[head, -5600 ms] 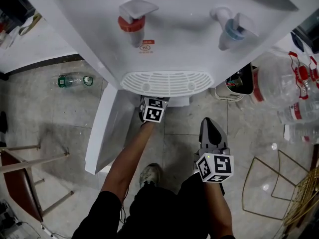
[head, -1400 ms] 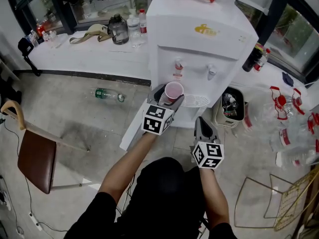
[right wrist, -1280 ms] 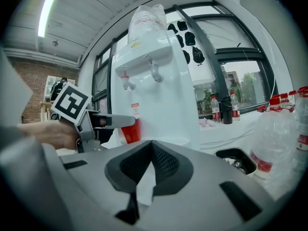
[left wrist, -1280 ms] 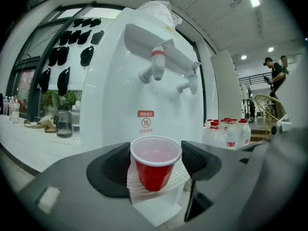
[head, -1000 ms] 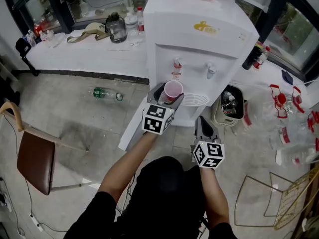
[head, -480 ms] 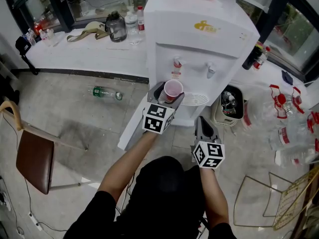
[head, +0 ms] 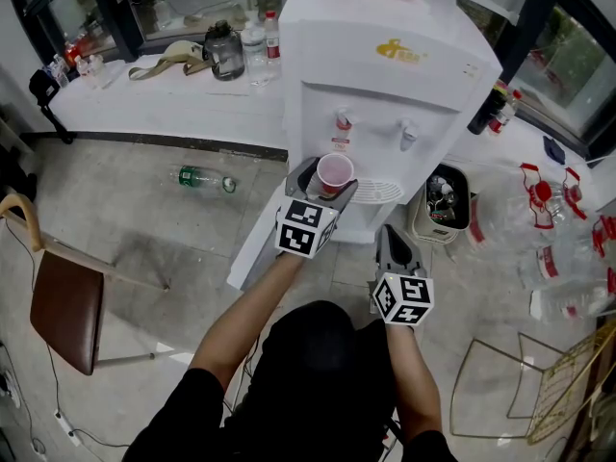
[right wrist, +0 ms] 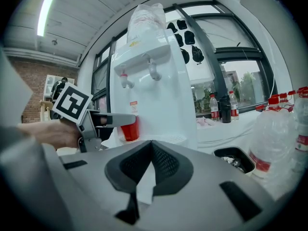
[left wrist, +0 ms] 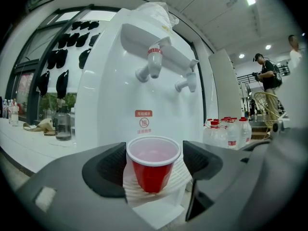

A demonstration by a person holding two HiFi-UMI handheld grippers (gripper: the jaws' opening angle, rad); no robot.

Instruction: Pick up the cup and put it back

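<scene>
In front of the water dispenser point(head: 385, 75), over its drip tray point(head: 377, 193), my left gripper point(head: 327, 180) fingers clamp the red cup point(head: 335, 171). Right gripper point(head: 390, 236) fingers closed, empty, below the dispenser. Pickup looks done; put-back remains.

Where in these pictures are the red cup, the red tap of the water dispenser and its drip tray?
red cup point(left wrist: 153, 173): left gripper view, on its red side wall.
red tap point(left wrist: 154, 65): left gripper view, on its white spout.
drip tray point(head: 382, 192): head view, on its white grille.
</scene>
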